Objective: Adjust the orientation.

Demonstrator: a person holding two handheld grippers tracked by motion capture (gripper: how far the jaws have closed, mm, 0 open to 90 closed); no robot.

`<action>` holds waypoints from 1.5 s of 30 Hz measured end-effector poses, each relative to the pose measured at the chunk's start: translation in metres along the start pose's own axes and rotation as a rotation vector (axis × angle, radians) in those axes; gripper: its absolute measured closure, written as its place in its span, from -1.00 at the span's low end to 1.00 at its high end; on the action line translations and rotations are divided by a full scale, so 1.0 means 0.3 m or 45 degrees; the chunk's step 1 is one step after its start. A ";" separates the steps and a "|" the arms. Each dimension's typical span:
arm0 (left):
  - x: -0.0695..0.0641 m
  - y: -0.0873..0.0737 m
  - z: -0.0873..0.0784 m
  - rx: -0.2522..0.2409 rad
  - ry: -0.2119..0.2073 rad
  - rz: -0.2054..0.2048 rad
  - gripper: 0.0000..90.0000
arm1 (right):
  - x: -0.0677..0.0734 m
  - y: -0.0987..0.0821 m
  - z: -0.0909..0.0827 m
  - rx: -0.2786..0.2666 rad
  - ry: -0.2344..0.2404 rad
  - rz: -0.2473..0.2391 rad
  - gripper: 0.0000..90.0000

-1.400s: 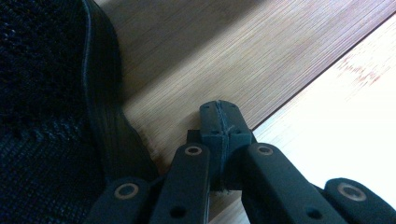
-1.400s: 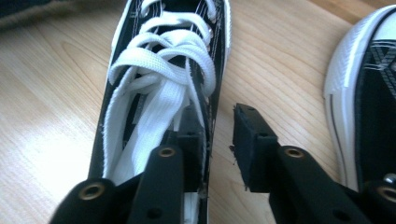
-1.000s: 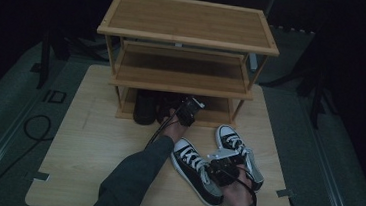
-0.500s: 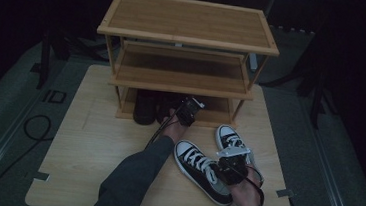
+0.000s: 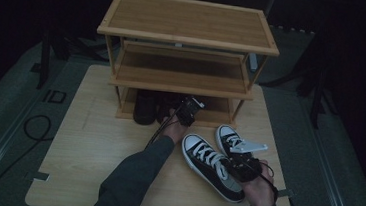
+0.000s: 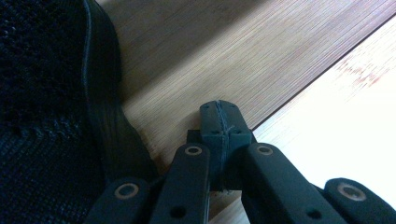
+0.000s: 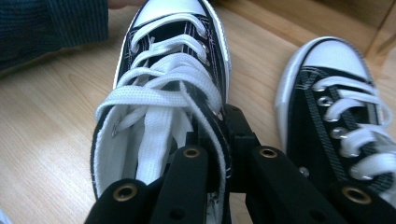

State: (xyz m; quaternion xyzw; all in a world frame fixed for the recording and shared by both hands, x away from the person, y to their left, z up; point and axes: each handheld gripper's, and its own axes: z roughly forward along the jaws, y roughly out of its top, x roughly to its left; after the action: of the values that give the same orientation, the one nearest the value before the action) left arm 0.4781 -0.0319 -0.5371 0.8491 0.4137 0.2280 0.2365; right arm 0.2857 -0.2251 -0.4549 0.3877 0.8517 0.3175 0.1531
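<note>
Sneaker (image 7: 163,107) in my right gripper (image 7: 223,140) is the thing in hand: a black high-top with white laces and a white toe cap. In the right gripper view I see the jaws clamped on the side wall of its collar, one jaw inside the opening against the white lining, the other outside on the black canvas. The toe points away from the gripper, toward the rack. From the high view the same sneaker (image 5: 211,167) sits at the near right of the wooden table (image 5: 80,164), with my right hand (image 5: 259,187) behind its heel and the right gripper (image 5: 238,165) over the collar.

Just beside it, to its right, lies the second sneaker (image 7: 336,107) of the same kind, toe also pointing away. The two are close along their sides, though I cannot tell whether they touch. In the high view that second sneaker (image 5: 229,137) is partly under the gripper's grey plate.

My left gripper (image 6: 219,123) has its jaws pressed together with nothing between them. Its tips are low over the rack's bottom board (image 6: 196,60), just beside a black shoe (image 6: 51,93) that stands on that board to the gripper's left. In the high view the left gripper (image 5: 186,112) reaches into the lowest level of the bamboo shoe rack (image 5: 186,38), where dark shoes (image 5: 145,107) are tucked at the left. The middle and top shelves carry nothing I can make out.
</note>
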 end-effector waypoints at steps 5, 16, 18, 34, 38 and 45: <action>0.000 0.000 0.000 0.001 0.000 0.001 1.00 | -0.034 0.010 -0.053 -0.033 0.008 0.022 0.96; 0.001 0.001 0.000 0.003 -0.001 0.001 1.00 | -0.091 0.039 -0.116 -0.061 0.012 0.009 0.96; 0.001 0.001 0.000 0.003 -0.002 0.002 1.00 | -0.111 0.046 -0.133 -0.074 0.036 0.009 0.96; 0.001 0.001 0.000 0.004 -0.003 0.003 1.00 | -0.189 0.085 -0.194 -0.098 0.058 0.000 0.96; 0.001 0.001 0.000 0.004 -0.002 0.004 1.00 | -0.206 0.099 -0.210 -0.104 0.049 -0.005 0.96; 0.001 0.001 0.000 0.004 -0.002 0.004 1.00 | -0.236 0.116 -0.246 -0.129 0.037 0.007 0.96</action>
State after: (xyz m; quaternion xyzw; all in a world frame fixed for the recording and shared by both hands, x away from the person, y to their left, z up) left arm 0.4785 -0.0320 -0.5368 0.8502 0.4125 0.2271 0.2352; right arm 0.3140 -0.2924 -0.3755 0.3770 0.8357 0.3662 0.1595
